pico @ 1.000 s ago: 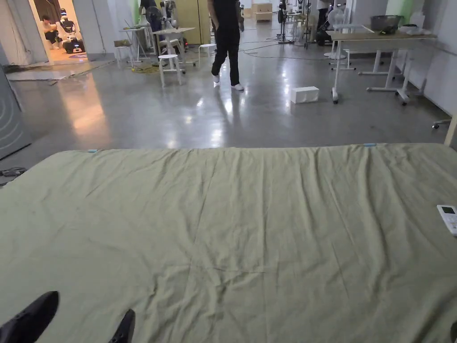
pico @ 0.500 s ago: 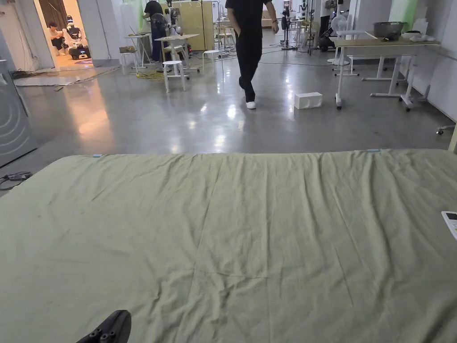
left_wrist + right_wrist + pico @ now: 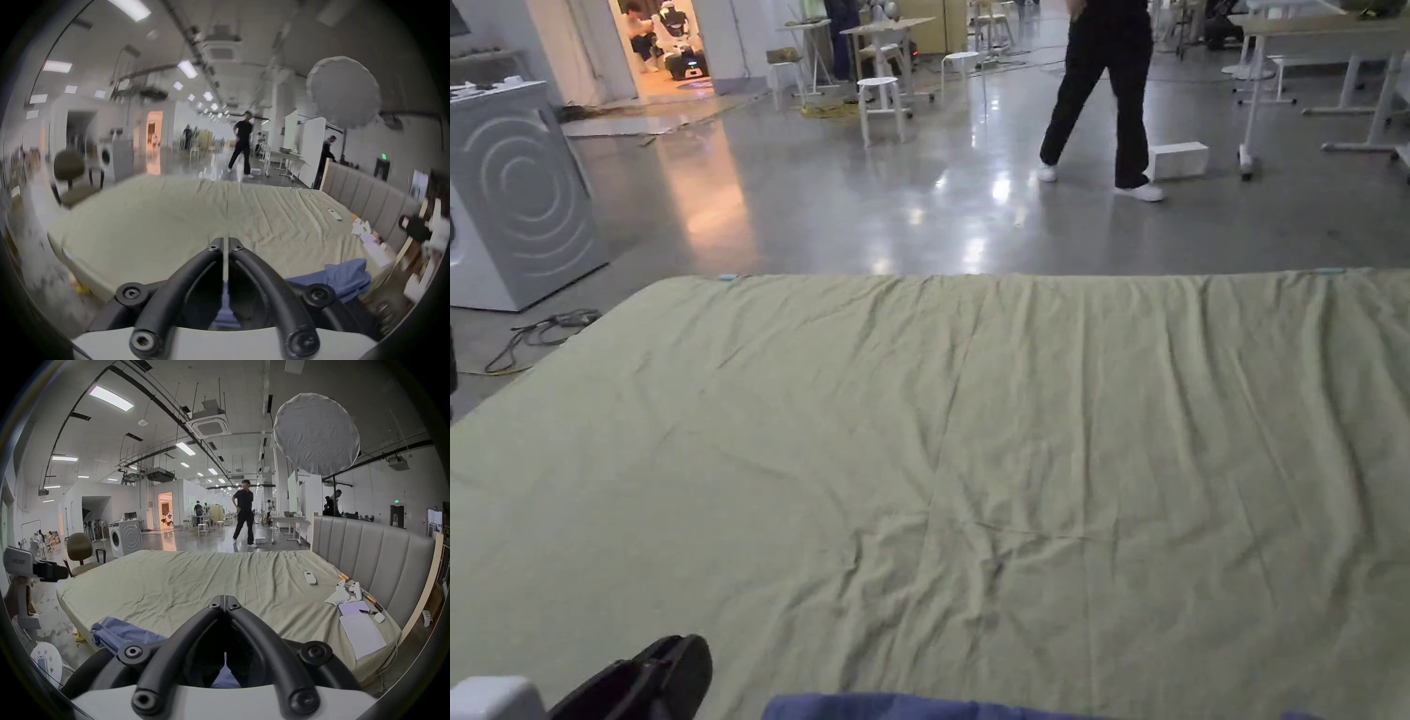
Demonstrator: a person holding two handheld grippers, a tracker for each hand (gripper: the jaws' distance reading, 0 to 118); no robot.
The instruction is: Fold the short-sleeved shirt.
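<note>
My left fingers (image 3: 226,243) are pressed together, empty, and my right fingers (image 3: 224,600) likewise — tips touching. The blue shirt (image 3: 121,631) lies crumpled on the bed (image 3: 194,584), between and just below both pairs of fingers.

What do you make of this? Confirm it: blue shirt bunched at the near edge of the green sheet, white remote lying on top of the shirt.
Not quite. The white remote is not on the blue shirt; it lies apart from it on the bare green sheet, over toward the padded headboard. The shirt is indeed bunched at the sheet's near edge. The right gripper view shows this.
</note>
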